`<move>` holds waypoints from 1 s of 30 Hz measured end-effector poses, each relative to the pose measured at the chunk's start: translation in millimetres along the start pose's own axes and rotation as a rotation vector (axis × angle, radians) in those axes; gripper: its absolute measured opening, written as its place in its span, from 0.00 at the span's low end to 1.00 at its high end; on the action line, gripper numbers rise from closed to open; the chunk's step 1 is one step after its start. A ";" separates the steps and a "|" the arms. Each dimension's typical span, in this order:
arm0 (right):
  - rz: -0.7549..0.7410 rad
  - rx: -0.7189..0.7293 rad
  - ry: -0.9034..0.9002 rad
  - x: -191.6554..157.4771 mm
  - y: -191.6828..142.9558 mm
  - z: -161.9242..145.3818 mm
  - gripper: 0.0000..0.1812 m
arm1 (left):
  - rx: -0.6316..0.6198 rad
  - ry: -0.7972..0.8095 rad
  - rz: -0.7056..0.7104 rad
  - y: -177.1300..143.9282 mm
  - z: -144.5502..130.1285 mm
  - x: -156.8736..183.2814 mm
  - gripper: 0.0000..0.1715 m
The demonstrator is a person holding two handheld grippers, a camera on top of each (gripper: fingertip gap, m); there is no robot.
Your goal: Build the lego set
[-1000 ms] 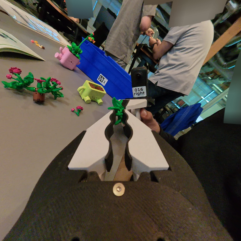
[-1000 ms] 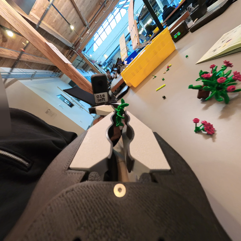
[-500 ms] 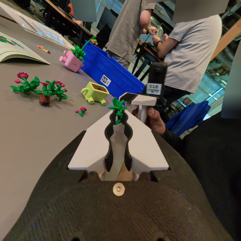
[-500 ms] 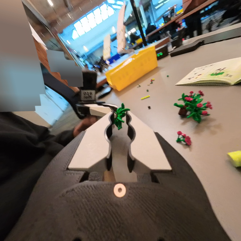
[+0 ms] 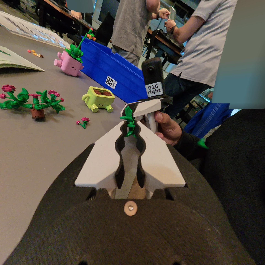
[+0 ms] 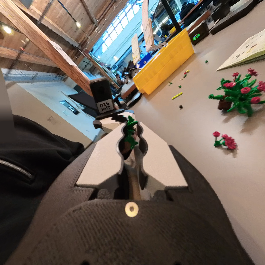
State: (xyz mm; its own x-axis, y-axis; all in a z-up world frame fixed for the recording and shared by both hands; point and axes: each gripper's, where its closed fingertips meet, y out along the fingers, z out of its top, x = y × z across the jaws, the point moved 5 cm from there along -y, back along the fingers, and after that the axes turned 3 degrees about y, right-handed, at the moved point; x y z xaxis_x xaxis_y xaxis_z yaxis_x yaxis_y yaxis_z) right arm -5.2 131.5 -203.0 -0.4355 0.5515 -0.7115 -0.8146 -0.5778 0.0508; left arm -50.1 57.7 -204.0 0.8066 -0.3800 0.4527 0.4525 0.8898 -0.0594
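My left gripper (image 5: 129, 124) is shut on a green leafy lego stem (image 5: 130, 129), held above the table's near edge. My right gripper (image 6: 131, 126) is shut on another green leafy piece (image 6: 129, 135). The two grippers meet tip to tip, and the green pieces touch. The right gripper (image 5: 128, 109) shows in the left wrist view just beyond my own fingers, held by a hand (image 5: 167, 129). The left gripper (image 6: 119, 119) shows in the right wrist view. Whether the pieces are joined is hidden.
On the grey table lie a flower plant in a brown pot (image 5: 37, 104) (image 6: 240, 97), a small pink flower sprig (image 5: 83, 121) (image 6: 225, 141), a lime pot (image 5: 100, 99), a pink pot with a plant (image 5: 68, 64), a booklet (image 6: 246, 53), a blue bin (image 5: 111, 68) and a yellow bin (image 6: 164, 68). People stand behind the blue bin. My left and right fingertips are right by each other.
Half a second ago the two grippers were apart, each with its green piece. The right gripper has swung back in, and the tips now meet.
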 end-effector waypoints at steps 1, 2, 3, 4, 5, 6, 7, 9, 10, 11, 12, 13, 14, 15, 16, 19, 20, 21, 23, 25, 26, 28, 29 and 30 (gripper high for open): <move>-0.030 -0.006 -0.045 -0.5 0.3 0.0 0.06 | 0.007 -0.025 -0.006 -0.3 -0.5 -1.3 0.04; -0.055 -0.012 -0.087 -1.7 1.0 0.2 0.06 | 0.016 -0.043 -0.015 -0.9 -0.4 -2.1 0.04; -0.071 -0.016 -0.115 -3.2 1.5 0.6 0.06 | 0.024 -0.052 -0.022 -1.2 -0.1 -2.2 0.04; -0.084 -0.019 -0.129 -3.7 1.7 0.9 0.06 | 0.025 -0.057 -0.023 -1.3 -0.1 -2.6 0.04; -0.087 -0.020 -0.127 -3.3 1.7 0.9 0.06 | 0.023 -0.057 -0.020 -1.2 -0.4 -3.0 0.04; -0.079 -0.017 -0.112 -2.4 1.8 0.6 0.06 | 0.021 -0.055 -0.017 -1.1 -0.7 -3.1 0.04; -0.068 -0.012 -0.091 -1.1 1.8 0.3 0.06 | 0.019 -0.056 -0.015 -1.1 -0.9 -3.3 0.04; -0.045 -0.006 -0.047 1.5 1.2 0.4 0.07 | 0.019 -0.061 -0.016 -0.8 -0.9 -3.4 0.04; -0.035 0.007 -0.033 2.0 -0.9 2.6 0.08 | 0.023 -0.065 -0.009 -1.5 -0.5 -4.6 0.04; -0.026 0.036 -0.028 2.0 -5.5 7.3 0.09 | 0.032 -0.069 -0.004 -2.9 0.4 -5.8 0.04; -0.031 0.063 -0.030 2.5 -11.7 12.9 0.09 | 0.044 -0.076 -0.004 -4.6 1.7 -7.1 0.04; -0.052 0.082 -0.045 4.0 -18.6 18.3 0.08 | 0.057 -0.084 -0.003 -6.2 2.8 -8.5 0.04; -0.081 0.095 -0.069 5.5 -25.4 23.0 0.08 | 0.067 -0.092 -0.002 -7.6 3.4 -10.1 0.04; -0.113 0.104 -0.097 6.7 -31.6 26.9 0.08 | 0.075 -0.101 -0.001 -8.8 3.8 -11.9 0.04; -0.144 0.110 -0.125 7.7 -37.3 30.2 0.09 | 0.083 -0.110 0.003 -10.1 3.9 -13.9 0.04; -0.215 0.118 -0.185 10.4 -50.3 37.1 0.09 | 0.107 -0.126 0.011 -13.8 5.2 -18.2 0.04; -0.224 0.122 -0.194 10.7 -53.2 38.4 0.09 | 0.115 -0.131 0.012 -14.8 5.8 -19.2 0.04; -0.228 0.131 -0.198 10.8 -55.5 39.6 0.09 | 0.122 -0.135 0.012 -15.8 6.2 -19.7 0.04; -0.227 0.151 -0.205 9.5 -58.1 41.4 0.09 | 0.138 -0.134 0.015 -17.9 7.7 -19.4 0.04; -0.230 0.164 -0.223 6.8 -59.2 42.6 0.09 | 0.156 -0.123 0.021 -20.8 9.9 -17.8 0.04; -0.233 0.166 -0.237 4.9 -59.5 42.5 0.09 | 0.166 -0.118 0.024 -22.4 11.0 -16.5 0.04; -0.242 0.169 -0.271 0.0 -60.5 41.6 0.09 | 0.182 -0.106 0.023 -25.2 12.2 -12.4 0.04; -0.246 0.173 -0.288 -3.2 -61.7 40.7 0.09 | 0.191 -0.101 0.025 -26.7 12.2 -9.8 0.04; -0.252 0.176 -0.304 -6.1 -63.7 38.9 0.09 | 0.200 -0.096 0.027 -28.6 11.9 -6.8 0.04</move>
State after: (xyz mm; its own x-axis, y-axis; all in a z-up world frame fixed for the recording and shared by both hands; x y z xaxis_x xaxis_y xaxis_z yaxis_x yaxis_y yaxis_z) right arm 34.4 188.3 -174.6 -0.2858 0.8297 -0.4794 -0.9515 -0.3050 0.0393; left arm -73.1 37.9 -194.8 0.7735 -0.3377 0.5364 0.3388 0.9355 0.1005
